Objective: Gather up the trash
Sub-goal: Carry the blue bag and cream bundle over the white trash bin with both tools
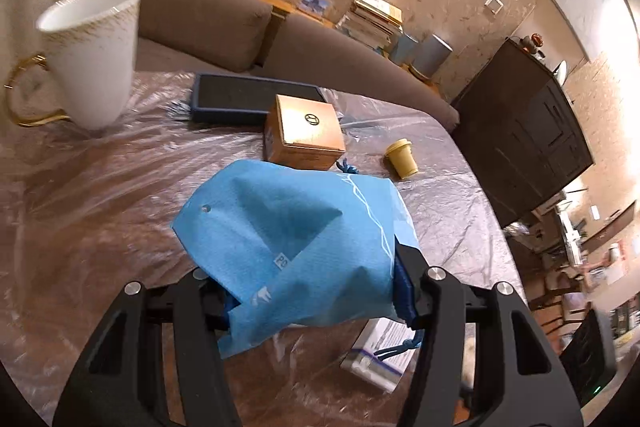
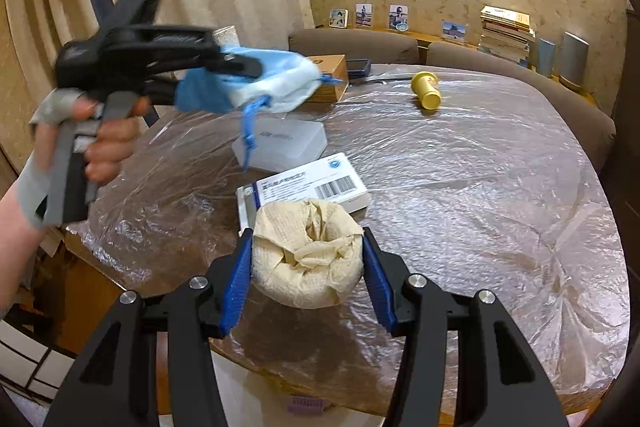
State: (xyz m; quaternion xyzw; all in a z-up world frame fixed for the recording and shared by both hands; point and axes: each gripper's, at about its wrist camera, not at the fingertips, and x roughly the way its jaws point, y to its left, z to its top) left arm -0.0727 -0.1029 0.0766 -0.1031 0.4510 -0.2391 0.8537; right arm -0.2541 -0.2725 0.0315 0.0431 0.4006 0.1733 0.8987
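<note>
Wallpapered walls and a brown sofa (image 1: 208, 15) frame the top of both views, with a table (image 2: 480, 187) under wrinkled clear plastic sheeting filling the middle. On that table lie a wooden box (image 1: 306, 133) at centre in the left view, a dark tray (image 1: 248, 99) just behind it, a white mug (image 1: 90, 55) with a gold handle at upper left, a white labelled box (image 2: 316, 187) at centre in the right view, and a small yellow cup (image 1: 402, 157) tipped on its side to the right of the wooden box.

A blue drawstring bag (image 1: 296, 247) sits low in the left view, pinched between the fingers of the left gripper (image 1: 316, 291), jaws narrow on its fabric; in the right view it hangs at upper left, clear of the table, cords dangling. Bottom centre of the right view, the right gripper (image 2: 308, 275) holds a crumpled beige paper wad (image 2: 308, 259), its blue pads pressing both sides, jaws drawn in to the wad's width.

The step seems to be getting the wad into the bag. To do it well, the bag's mouth should face the wad and stay spread, the wad should go well inside before the pads let go, and the dangling cords should be kept out of the way.
</note>
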